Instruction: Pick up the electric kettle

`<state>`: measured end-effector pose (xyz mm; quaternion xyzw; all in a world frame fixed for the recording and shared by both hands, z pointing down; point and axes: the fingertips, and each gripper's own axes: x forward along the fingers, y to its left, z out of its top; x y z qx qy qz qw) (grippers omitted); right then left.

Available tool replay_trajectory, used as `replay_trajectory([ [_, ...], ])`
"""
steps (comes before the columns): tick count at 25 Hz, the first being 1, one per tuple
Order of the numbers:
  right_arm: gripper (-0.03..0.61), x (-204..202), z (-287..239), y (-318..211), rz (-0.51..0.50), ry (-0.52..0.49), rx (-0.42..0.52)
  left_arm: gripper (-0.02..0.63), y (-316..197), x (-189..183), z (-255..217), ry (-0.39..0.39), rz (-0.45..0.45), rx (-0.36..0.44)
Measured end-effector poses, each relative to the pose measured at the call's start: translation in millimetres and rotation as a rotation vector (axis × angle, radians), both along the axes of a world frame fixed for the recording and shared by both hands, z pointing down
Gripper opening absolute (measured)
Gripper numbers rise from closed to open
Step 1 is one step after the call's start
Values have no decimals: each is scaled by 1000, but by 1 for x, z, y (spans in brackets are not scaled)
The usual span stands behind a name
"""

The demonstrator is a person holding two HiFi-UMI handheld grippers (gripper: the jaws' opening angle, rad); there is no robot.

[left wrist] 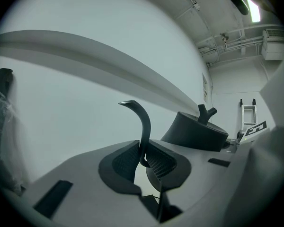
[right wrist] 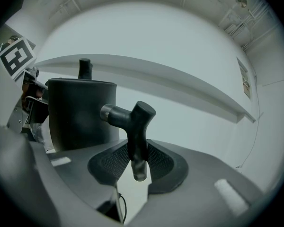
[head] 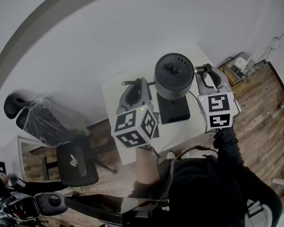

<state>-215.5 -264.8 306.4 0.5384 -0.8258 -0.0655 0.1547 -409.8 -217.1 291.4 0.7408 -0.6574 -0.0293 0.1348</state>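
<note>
A black gooseneck electric kettle [head: 173, 74] with a knobbed lid is over its black square base [head: 174, 110] on a white table [head: 118, 91]. Whether it rests on the base I cannot tell. My left gripper [head: 138, 85] is shut on the thin curved spout [left wrist: 143, 122], with the pads pressing its lower part. The kettle body [left wrist: 196, 131] shows to the right of my left gripper [left wrist: 143, 157]. My right gripper [head: 206, 74] is shut on the kettle's handle [right wrist: 137, 129]. The handle stands upright between the jaws of the right gripper [right wrist: 137, 160], with the kettle body [right wrist: 83, 112] to its left.
The small table stands against a white wall with a ledge. A black office chair [head: 73, 162] and another wrapped in plastic [head: 42, 122] stand at the left. On the wooden floor at the right lies a box with cables [head: 239, 66].
</note>
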Motion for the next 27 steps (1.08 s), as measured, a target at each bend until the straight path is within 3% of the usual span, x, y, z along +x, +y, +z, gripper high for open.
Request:
replay_trajectory([
  [27, 100, 2, 4, -6, 1, 10, -2, 43, -6, 2, 5, 2, -6, -14],
])
